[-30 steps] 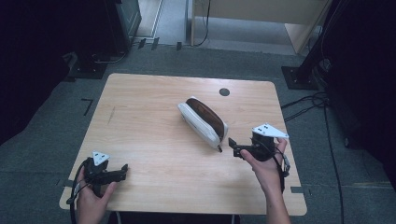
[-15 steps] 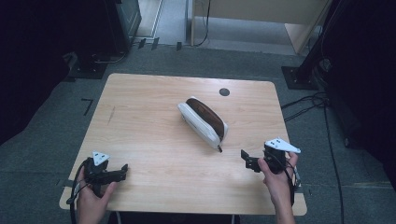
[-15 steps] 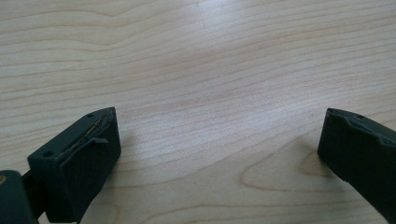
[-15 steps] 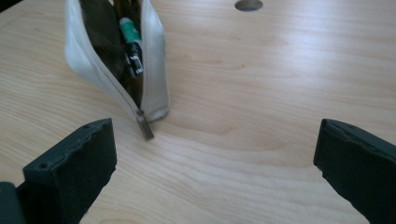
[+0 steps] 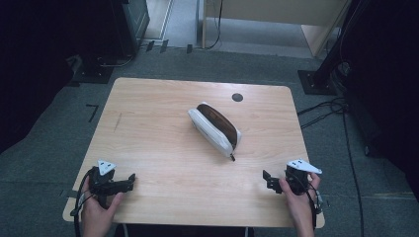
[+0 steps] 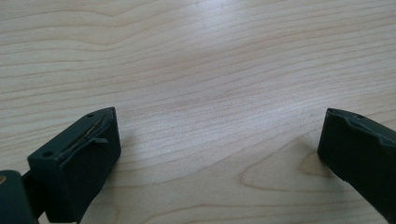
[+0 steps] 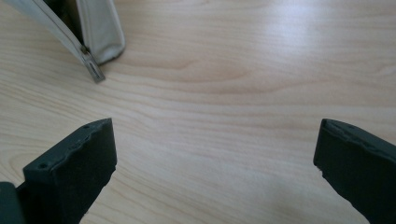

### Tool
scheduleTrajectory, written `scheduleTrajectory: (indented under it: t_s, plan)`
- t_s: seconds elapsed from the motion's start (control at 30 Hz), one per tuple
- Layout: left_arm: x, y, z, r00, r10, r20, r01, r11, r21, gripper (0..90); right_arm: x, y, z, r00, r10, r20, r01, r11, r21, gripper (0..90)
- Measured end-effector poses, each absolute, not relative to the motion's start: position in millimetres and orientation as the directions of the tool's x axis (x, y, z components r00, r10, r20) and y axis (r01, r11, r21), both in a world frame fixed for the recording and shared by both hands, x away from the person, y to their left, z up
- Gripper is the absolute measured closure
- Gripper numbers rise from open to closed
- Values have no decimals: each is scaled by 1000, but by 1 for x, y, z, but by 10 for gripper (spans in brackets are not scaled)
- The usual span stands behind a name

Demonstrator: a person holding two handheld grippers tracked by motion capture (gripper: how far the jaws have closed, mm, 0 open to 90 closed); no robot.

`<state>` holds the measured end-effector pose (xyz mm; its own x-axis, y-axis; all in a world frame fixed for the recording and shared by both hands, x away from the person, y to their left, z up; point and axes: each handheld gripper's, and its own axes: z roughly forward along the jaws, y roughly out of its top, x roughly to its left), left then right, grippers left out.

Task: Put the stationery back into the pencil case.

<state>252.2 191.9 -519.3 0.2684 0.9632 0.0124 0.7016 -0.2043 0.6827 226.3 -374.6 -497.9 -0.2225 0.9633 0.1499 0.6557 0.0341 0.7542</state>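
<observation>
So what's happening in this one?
A person holds a two-jaw gripper in each hand at the near edge of a wooden table. Both the left gripper and the right gripper have their jaws open and hold nothing. A white zip pouch lies unzipped mid-table, untouched, nearer the right gripper.

Two handheld black two-jaw grippers, one in each bare hand of a person. The left black gripper (image 5: 129, 180) carries a pale grey three-cornered plate (image 5: 105, 166) with small dark dots on top, and a thin black cable (image 5: 77, 207) loops from its rear. The right black gripper (image 5: 267, 178) has a matching pale grey plate (image 5: 304, 166) with dark dots. Seen close in the gripper views, the jaws are chunky matte black blocks with small round screw holes along their upper edges and slightly wavy inner rims.
</observation>
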Motion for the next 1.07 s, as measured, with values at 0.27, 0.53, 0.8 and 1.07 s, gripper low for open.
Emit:
scheduleTrajectory:
  t_s: [0.27, 0.53, 0.8, 1.07]
  plan:
    - [252, 192, -519, 268, 963, 11, 702, -203, 683, 0, 216, -383, -515, -197, 977, 80, 698, 82, 711, 0]
    - [252, 192, -519, 268, 963, 12, 702, -204, 683, 0, 212, -384, -527, -173, 985, 24, 697, 106, 709, 0]
    - [252, 192, -519, 268, 963, 12, 701, -204, 683, 0, 212, -384, -527, -183, 983, 24, 695, 112, 710, 0]
    - [252, 192, -519, 268, 963, 12, 701, -204, 683, 0, 213, -382, -527, -186, 982, 24, 694, 114, 711, 0]
